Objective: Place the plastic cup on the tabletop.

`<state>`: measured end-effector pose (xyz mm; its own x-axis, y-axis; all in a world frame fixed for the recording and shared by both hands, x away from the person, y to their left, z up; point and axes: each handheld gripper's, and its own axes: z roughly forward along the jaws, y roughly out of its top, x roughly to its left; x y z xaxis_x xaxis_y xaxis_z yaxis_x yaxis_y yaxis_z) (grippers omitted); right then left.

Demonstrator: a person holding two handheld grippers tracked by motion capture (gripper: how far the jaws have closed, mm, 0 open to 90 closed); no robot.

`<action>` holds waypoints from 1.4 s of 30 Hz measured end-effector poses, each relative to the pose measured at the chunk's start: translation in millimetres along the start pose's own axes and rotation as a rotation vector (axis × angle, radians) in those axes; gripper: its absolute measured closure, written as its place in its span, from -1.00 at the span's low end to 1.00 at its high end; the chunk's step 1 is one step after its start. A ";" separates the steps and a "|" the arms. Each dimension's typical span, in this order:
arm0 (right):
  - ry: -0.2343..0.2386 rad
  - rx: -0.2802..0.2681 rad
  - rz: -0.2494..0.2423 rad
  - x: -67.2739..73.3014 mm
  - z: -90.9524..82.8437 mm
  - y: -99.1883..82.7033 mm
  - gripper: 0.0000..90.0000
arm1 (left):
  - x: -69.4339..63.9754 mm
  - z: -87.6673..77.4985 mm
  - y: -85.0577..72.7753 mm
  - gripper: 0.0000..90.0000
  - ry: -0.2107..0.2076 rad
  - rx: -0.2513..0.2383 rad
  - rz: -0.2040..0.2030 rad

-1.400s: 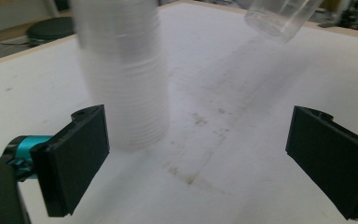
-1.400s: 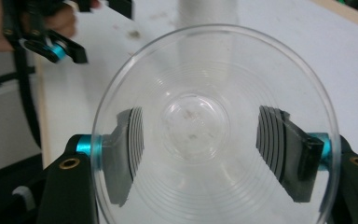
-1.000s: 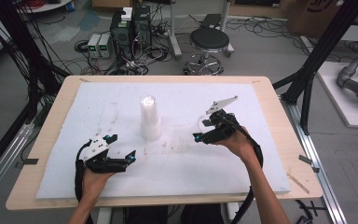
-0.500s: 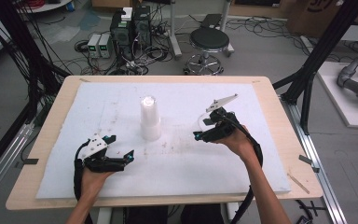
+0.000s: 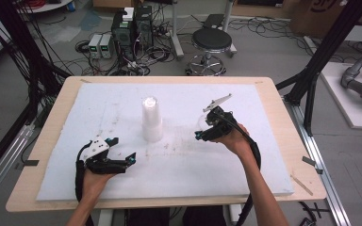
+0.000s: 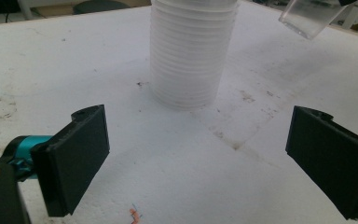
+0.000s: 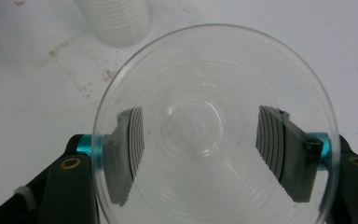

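A single clear plastic cup (image 7: 214,135) is held off the counter, gripped from both sides, its round open mouth turned toward the right gripper view. A tall stack of ribbed translucent cups (image 5: 151,118) is stood upright mid-counter, well apart from it.

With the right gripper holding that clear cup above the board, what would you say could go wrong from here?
1. The clear cup is thin, and the right gripper is shut across its sides; harder pressure might buckle it or let it slip.
2. The tall cup stack stands free on the white foam board, so a sideways nudge could topple it.
3. The left gripper rests open, apart from the stack, so nothing steadies it.
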<state>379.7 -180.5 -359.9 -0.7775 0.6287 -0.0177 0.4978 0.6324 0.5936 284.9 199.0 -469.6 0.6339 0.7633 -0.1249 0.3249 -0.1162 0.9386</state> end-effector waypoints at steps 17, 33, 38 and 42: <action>-0.049 0.162 -0.018 7.1 47.5 17.1 -0.27 | -0.5 4.8 1.4 -0.87 -0.005 0.044 0.006; -0.093 0.171 -0.040 7.5 69.0 22.7 -0.61 | 0.6 4.4 1.2 -0.86 -0.013 0.041 -0.004; -0.101 0.147 -0.029 4.9 73.4 17.8 -0.68 | 1.3 4.0 1.1 -0.87 -0.016 0.037 -0.008; -0.108 0.114 -0.015 2.5 68.4 13.1 -0.69 | 1.4 4.0 1.1 -0.87 -0.019 0.039 -0.006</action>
<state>410.6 -139.7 -407.2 -0.7423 0.6600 -0.1162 0.5317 0.6855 0.4973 289.0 197.4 -470.0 0.6447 0.7521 -0.1370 0.3556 -0.1364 0.9246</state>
